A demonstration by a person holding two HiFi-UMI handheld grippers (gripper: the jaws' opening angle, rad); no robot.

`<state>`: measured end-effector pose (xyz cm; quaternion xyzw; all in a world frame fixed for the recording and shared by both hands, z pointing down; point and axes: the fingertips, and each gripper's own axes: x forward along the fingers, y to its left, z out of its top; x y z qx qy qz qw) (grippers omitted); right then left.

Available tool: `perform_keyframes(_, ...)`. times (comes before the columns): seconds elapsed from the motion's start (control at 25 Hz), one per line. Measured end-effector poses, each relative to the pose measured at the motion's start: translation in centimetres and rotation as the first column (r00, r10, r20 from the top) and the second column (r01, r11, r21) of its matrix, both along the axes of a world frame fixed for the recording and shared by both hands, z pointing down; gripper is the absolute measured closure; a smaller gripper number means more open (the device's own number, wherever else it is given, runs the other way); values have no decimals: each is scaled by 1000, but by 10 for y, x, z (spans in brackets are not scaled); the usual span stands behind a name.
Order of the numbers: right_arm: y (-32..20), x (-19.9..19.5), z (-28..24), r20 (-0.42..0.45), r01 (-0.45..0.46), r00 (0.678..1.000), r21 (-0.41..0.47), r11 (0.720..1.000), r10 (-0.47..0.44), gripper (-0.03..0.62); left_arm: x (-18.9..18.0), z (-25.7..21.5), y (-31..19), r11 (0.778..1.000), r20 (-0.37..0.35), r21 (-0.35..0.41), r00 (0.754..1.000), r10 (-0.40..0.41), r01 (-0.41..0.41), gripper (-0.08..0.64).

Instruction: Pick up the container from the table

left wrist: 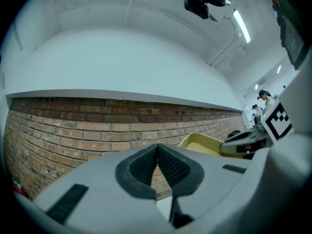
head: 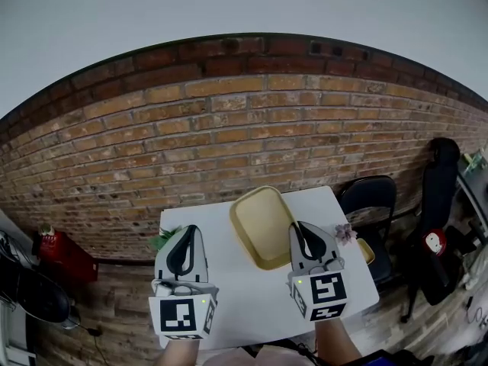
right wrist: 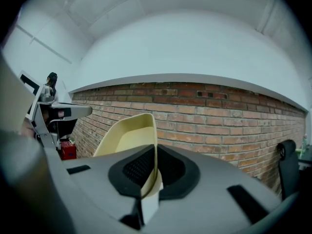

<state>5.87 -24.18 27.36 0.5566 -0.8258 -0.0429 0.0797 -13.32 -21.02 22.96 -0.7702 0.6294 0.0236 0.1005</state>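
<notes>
The pale yellow container (head: 261,226), a shallow tray, hangs tilted above the white table (head: 236,303), near the brick wall. My right gripper (head: 300,232) is shut on its right-hand rim. In the right gripper view the container (right wrist: 127,134) stands on edge and its rim runs between the black pads (right wrist: 139,168). My left gripper (head: 191,233) is shut with nothing in it, to the left of the container and apart from it. From the left gripper view the container (left wrist: 204,143) shows at the right, with the right gripper (left wrist: 243,143) on it.
A brick wall (head: 229,128) stands close behind the table. Two black chairs (head: 370,200) stand to the right. A red object (head: 65,254) sits on the wooden floor at the left. A small green plant (head: 162,240) and a pale flower (head: 345,233) lie at the table's edges.
</notes>
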Motion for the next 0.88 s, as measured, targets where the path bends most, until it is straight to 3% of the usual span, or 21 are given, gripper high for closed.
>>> perform_keyframes(0.32, 3, -1, -26, 9, -14, 1000, 62, 998, 14, 578, -4, -17, -3, 999, -8, 36, 1000, 9, -9, 551)
perform_keyframes(0.88, 7, 0, -33, 4, -26, 1000, 89, 996, 26, 581, -1, -28, 0, 998, -15, 55, 1000, 18, -18, 551)
